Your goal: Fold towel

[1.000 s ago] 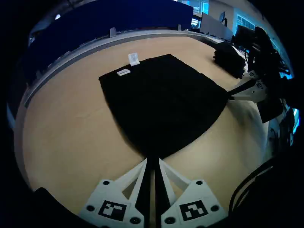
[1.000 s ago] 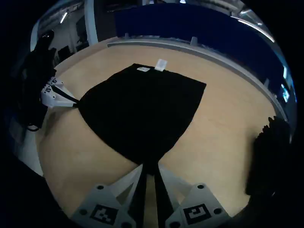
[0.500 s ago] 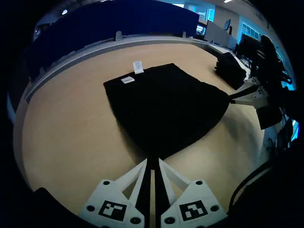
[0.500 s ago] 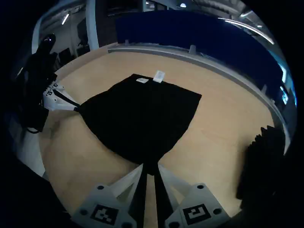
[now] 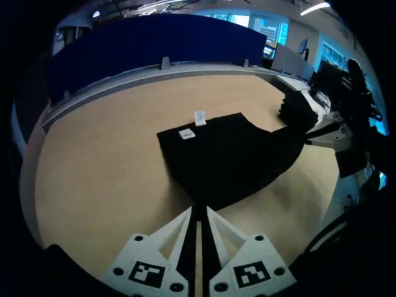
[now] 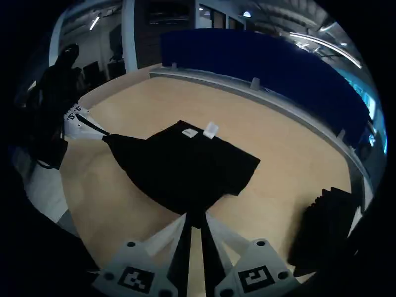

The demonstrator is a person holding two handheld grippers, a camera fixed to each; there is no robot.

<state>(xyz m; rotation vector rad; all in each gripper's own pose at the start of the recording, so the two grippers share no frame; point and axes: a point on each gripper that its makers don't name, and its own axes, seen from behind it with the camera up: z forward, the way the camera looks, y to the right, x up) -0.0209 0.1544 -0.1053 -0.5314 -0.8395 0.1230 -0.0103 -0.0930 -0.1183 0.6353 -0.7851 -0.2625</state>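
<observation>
A black towel (image 5: pixel 227 153) with white tags (image 5: pixel 199 118) at its far edge lies on the wooden table, its near half lifted off the surface. My left gripper (image 5: pixel 199 207) is shut on one near corner. The right gripper (image 5: pixel 303 139) shows at the right of the left gripper view, holding the other corner. In the right gripper view the towel (image 6: pixel 190 166) hangs between my right gripper (image 6: pixel 195 216), shut on its corner, and the left gripper (image 6: pixel 105 137) at the left. The far edge with the tags (image 6: pixel 210 130) still rests on the table.
A stack of dark folded cloths (image 5: pixel 297 108) sits on the table near the right gripper, seen also as the dark stack (image 6: pixel 326 222) at lower right. A blue partition (image 5: pixel 158 39) runs along the table's far edge. A person in dark clothing (image 6: pixel 52 99) holds the grippers.
Both grippers have risen and pulled back with the towel's near corners. The near half has lifted off the table, and the towel looks smaller and farther in both views.
</observation>
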